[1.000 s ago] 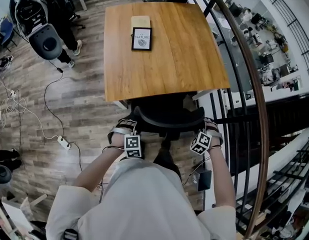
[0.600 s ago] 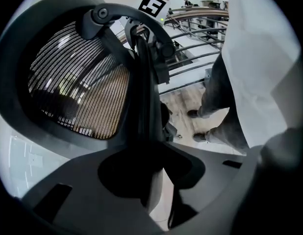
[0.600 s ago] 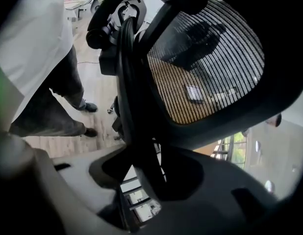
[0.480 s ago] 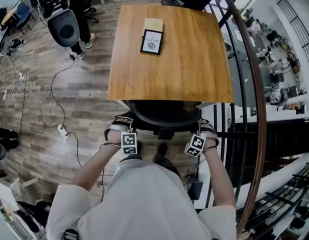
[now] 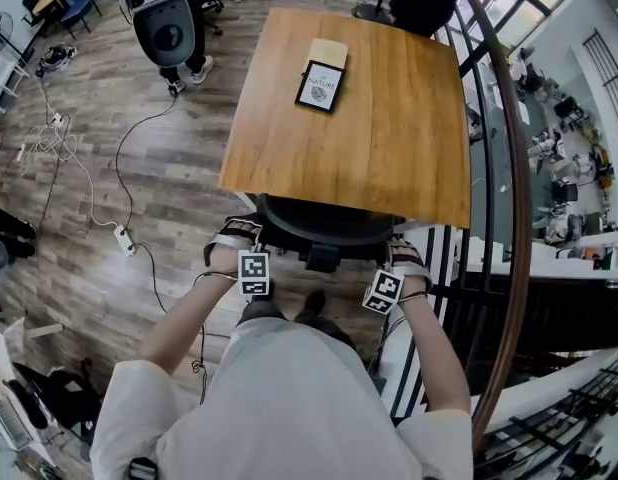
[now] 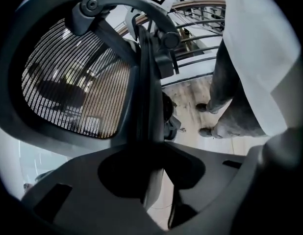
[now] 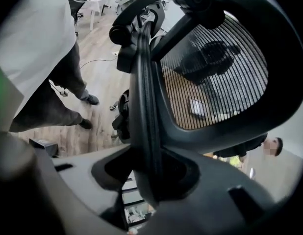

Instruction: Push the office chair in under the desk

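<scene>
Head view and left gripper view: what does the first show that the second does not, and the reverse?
Only the head view shows the picture on the desk and the power strip on the floor. Only the left gripper view shows the mesh of the chair close up, and the left gripper closed on the chair. Both show the chair, the wooden floor and the railing.

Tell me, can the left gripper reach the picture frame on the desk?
Probably not. The left gripper is clamped on the chair backrest, and the picture frame lies toward the far end of the desk.
</scene>
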